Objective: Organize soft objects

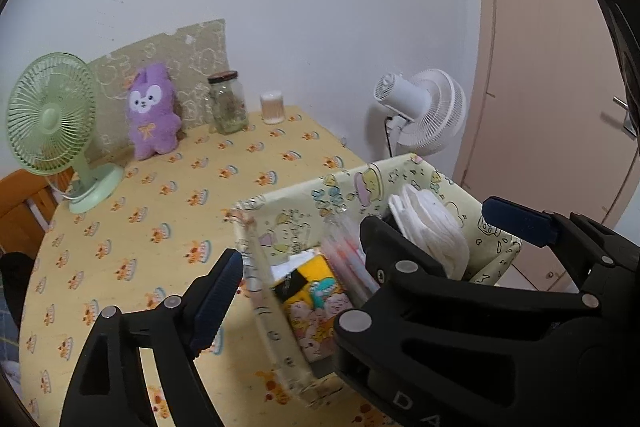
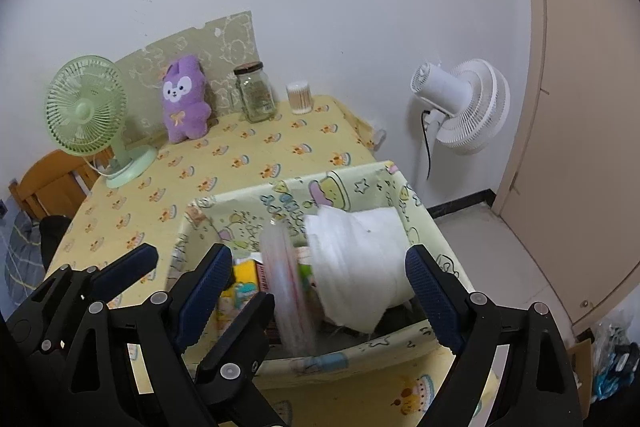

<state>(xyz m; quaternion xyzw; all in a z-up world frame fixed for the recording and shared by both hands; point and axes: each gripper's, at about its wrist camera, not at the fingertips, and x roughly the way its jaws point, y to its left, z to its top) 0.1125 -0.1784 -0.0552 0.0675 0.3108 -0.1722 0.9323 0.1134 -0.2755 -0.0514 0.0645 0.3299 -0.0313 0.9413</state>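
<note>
Left gripper (image 1: 360, 255): jaws were seen wide apart and empty, straddling the near left wall of the fabric bin (image 1: 256, 259); nothing was pressed by its pads.
Right gripper (image 2: 320, 291): jaws were held wide apart just over the bin's near rim, with the white cloth roll (image 2: 360, 259) between them but not clamped.
Bin contents: the white roll was lodged at the right end, a clear pouch of pens (image 2: 286, 287) beside it, a yellow printed packet (image 1: 316, 299) to the left.
Risk: the loose roll could be judged likely to tip out or unroll if either finger were caught on the soft wall and dragged it.
Purple plush (image 1: 152, 111): it was left standing well apart at the table's far edge, against a board, between the green fan (image 1: 52, 115) and a glass jar (image 1: 227, 103).
</note>
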